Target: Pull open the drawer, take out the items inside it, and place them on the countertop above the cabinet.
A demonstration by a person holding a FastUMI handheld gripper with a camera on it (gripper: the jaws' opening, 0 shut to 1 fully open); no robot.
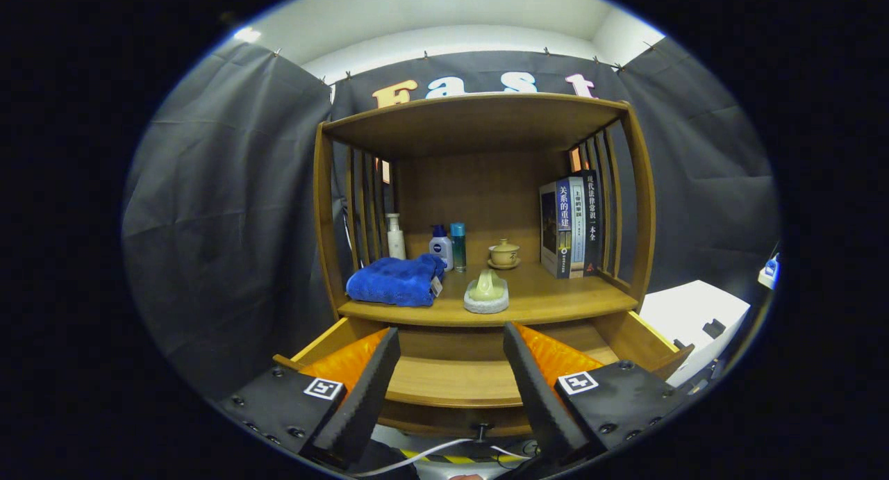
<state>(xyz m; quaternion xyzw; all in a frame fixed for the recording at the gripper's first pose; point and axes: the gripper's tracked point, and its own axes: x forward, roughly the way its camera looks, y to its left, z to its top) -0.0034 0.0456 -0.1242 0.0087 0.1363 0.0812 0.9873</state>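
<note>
Drawer open, floor bare between the fingers

Gripper [451, 369] hangs spread wide above the pulled-out drawer [455, 383], gripping nothing. Drawer lies just ahead and below, its long axis crosswise to the fingers; the floor that shows between them holds no item. Countertop [555, 296] directly above already carries a blue towel [396, 280], a green piece on a grey base [486, 292], bottles, a lidded cup and books. By this look, emptying seems done

Ceiling light [248, 34] is glaring overhead, shelf [486, 303] is sitting evenly lit and sharp, edges are bending with fisheye distortion.
</note>
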